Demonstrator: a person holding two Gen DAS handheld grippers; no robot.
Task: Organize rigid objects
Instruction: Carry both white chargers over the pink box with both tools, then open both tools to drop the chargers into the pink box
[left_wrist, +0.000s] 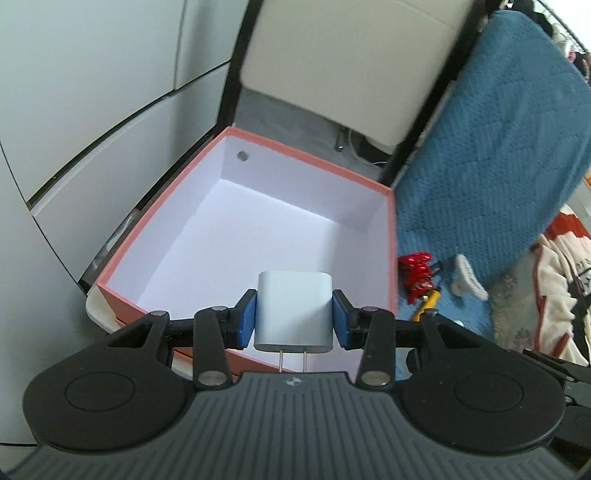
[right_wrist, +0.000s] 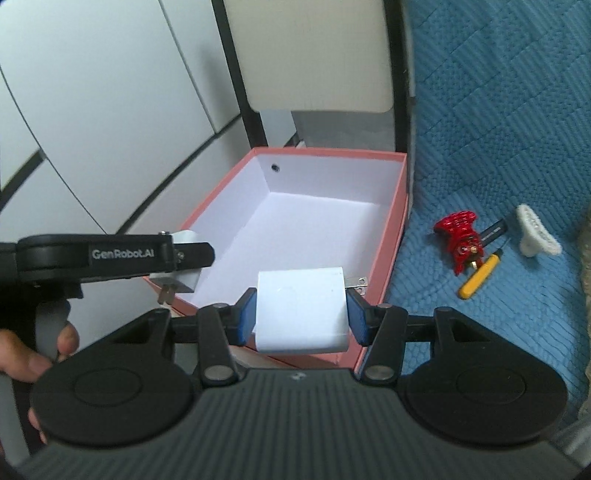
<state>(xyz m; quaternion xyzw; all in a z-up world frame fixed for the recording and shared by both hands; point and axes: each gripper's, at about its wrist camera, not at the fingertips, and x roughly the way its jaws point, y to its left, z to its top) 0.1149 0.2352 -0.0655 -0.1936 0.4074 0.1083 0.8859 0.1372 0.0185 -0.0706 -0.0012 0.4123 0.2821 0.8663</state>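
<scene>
Only rightward: second charger (right_wrist: 302, 309) between right tongs (right_wrist: 302, 312), prongs sideways.

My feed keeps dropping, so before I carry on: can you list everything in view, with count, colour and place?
box: one, pink outside, white inside, open, nothing lying in it, beside the blue mat
wall chargers: two, white; one in the left gripper, one in the right gripper, both held over the box's near end
blue mat: one, right of the box
red toy: one, on the mat
yellow-handled tool: one, on the mat by the red toy
white knitted piece: one, on the mat
left gripper: black, blue pads
right gripper: black, blue pads
</scene>
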